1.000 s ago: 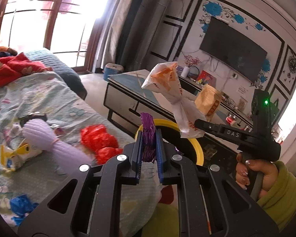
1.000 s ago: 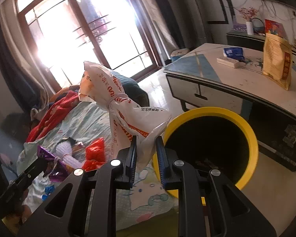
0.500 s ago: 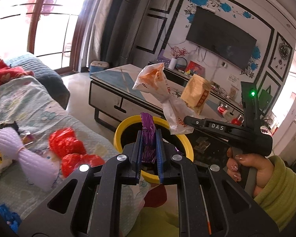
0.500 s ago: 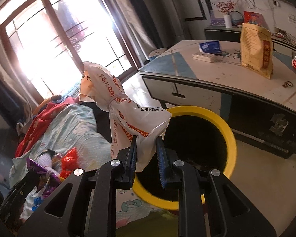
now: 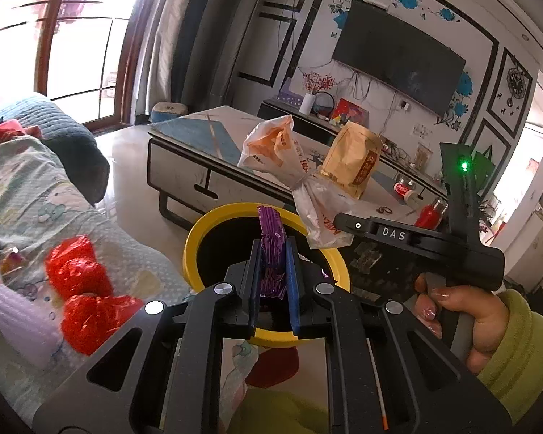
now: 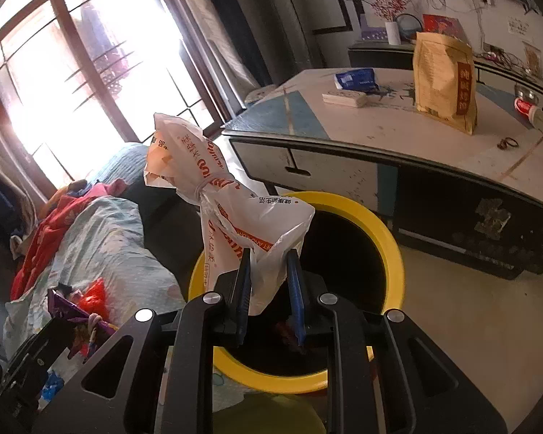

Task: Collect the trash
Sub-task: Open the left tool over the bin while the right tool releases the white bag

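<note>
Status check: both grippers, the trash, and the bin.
Left gripper shut on purple wrapper. Right gripper shut on white plastic bag. Both over yellow bin. Nothing blocking its mouth.

Both grippers are black with blue-padded fingers and silver screws; the right gripper bears white "DAS" lettering and a green light, its hand wearing a yellow-green sleeve.

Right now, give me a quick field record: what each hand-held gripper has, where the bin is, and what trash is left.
left hand-held gripper: shut on purple wrapper
right hand-held gripper: shut on white bag
bin: yellow rim, open, on the floor beside the bed, below both loads
left on bed: red wrappers, lilac bag
dropped yet: no
</note>
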`<state>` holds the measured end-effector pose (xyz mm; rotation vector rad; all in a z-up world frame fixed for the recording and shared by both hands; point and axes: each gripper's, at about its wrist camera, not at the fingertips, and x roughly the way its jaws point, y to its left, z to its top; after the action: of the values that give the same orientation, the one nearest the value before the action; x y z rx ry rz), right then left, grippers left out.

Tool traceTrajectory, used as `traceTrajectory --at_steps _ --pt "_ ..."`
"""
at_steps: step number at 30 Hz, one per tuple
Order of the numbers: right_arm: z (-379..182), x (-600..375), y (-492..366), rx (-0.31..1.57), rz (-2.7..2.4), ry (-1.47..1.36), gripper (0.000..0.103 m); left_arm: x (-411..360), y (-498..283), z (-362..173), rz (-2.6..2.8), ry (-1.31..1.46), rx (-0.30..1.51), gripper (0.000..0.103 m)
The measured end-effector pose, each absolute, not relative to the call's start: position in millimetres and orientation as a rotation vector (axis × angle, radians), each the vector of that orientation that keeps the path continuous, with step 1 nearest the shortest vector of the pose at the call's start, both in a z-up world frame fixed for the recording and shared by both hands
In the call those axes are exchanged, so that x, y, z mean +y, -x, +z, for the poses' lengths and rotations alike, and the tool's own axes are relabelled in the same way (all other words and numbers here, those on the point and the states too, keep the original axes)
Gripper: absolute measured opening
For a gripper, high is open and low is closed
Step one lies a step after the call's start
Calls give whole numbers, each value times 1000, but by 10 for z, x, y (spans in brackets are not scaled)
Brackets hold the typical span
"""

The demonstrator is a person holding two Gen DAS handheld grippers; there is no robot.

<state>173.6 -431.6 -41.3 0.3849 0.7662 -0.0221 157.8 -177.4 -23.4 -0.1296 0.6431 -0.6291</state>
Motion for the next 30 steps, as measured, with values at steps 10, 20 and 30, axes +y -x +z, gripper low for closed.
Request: traceTrajectory --at_steps 10,20,30 --pt "-590 -4490 -1791 814 -87 -418 19 -1983 -1782 -401 -626 113 678 8" --pt "-760 -4575 -1857 871 -119 -441 20 -2146 -1943 -599 -622 97 736 8" --pt "-857 -4629 -1893 903 -142 -480 32 -2212 -2054 -735 -622 105 782 38"
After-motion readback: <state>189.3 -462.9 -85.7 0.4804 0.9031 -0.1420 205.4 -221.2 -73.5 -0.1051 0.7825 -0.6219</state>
